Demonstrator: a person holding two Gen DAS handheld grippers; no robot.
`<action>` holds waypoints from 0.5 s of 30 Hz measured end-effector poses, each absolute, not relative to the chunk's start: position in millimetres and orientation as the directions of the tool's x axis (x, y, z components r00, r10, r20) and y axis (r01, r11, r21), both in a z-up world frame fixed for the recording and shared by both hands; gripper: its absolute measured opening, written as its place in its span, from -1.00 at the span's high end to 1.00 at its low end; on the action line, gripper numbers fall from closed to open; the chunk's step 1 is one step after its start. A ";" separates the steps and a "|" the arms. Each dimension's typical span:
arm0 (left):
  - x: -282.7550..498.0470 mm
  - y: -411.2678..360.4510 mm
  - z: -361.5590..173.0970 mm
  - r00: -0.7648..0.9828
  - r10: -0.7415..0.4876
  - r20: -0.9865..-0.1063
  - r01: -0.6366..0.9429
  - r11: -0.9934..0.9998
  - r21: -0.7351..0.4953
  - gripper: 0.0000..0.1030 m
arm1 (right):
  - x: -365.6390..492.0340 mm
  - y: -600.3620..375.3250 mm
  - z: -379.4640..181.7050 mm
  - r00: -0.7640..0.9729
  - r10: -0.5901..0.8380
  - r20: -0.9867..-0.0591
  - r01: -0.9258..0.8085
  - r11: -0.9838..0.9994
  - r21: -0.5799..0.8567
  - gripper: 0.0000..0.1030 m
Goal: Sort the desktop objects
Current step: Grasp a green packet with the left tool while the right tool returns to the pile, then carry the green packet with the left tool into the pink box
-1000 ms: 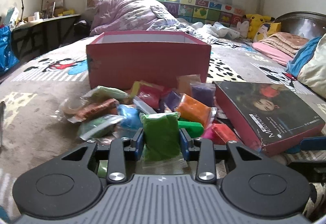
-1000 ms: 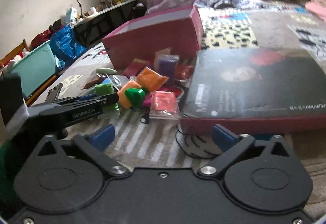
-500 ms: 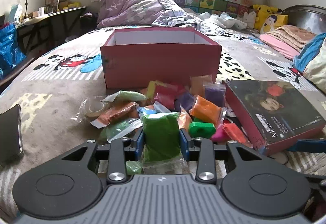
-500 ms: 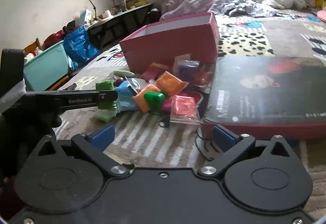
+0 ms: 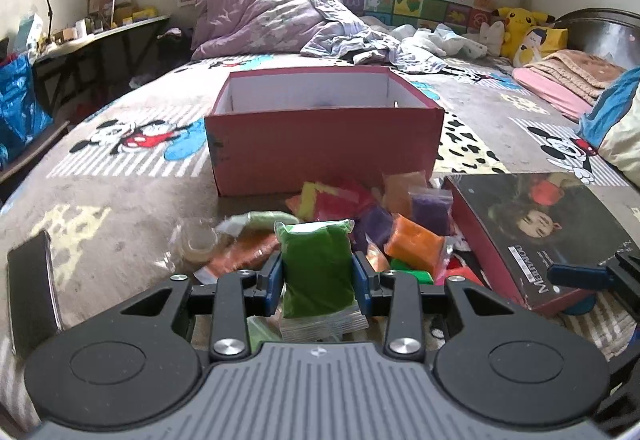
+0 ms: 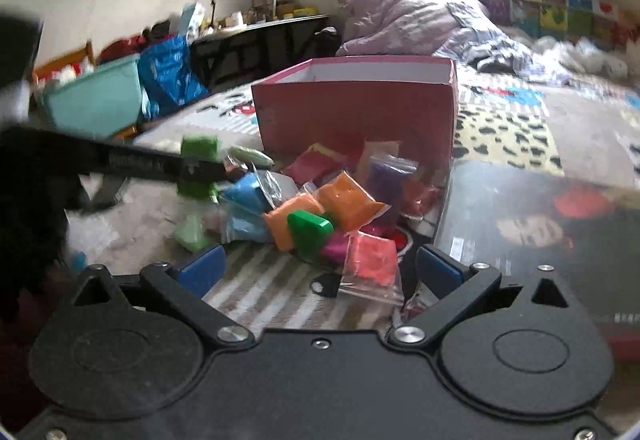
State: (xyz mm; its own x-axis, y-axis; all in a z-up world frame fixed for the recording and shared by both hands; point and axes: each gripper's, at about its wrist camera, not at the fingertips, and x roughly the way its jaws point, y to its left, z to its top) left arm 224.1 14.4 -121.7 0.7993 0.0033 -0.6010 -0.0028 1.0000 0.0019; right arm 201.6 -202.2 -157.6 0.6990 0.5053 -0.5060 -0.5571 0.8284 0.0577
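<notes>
From my left wrist view I can look down into the pink box (image 5: 324, 144) and see its white inside, which the right wrist view barely gives me, showing mostly the outer wall (image 6: 356, 120). The right view alone shows the left gripper (image 6: 198, 166) from the side, raised in front of the box's left corner. My left gripper (image 5: 318, 276) is clamped on the green clay packet (image 5: 316, 268), held upright in front of the box: a dark green block in a clear bag, its sealed end trailing towards the camera. My right gripper (image 6: 318, 268) hangs with its blue pads wide apart, holding nothing, over the loose pile in front of the box, with a pink-red packet (image 6: 370, 260) and a green plastic piece (image 6: 310, 234) between them. A dark box lid (image 5: 532, 236) lies right of the pile
</notes>
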 end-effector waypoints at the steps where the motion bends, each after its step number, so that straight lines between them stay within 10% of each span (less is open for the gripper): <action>1: 226.4 15.3 -119.6 0.800 0.003 -0.599 -0.001 1.000 0.004 0.33 | 201.3 -198.3 -159.6 0.704 0.493 -0.511 -0.563 0.826 0.021 -0.98; 4: 233.2 17.6 -113.1 0.806 0.003 -0.592 0.004 1.000 0.012 0.33 | 200.7 -187.1 -167.6 0.716 0.454 -0.530 -0.580 0.809 -0.091 -0.87; 8: 242.7 19.4 -107.0 0.809 -0.003 -0.587 0.014 1.000 0.014 0.33 | 204.5 -176.8 -177.6 0.732 0.408 -0.546 -0.583 0.790 -0.191 -0.24; 15: 260.1 19.6 -98.6 0.814 -0.015 -0.581 0.031 0.999 0.018 0.33 | 214.6 -163.1 -192.9 0.758 0.338 -0.559 -0.569 0.761 -0.312 -0.03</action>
State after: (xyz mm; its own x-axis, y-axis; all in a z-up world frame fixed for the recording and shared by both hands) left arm 260.1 19.6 -98.6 0.8139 -0.0152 -0.5808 0.0313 0.9994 0.0177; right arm 214.6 -163.1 -192.9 0.7577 0.3376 -0.5586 -0.5689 0.7611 -0.3117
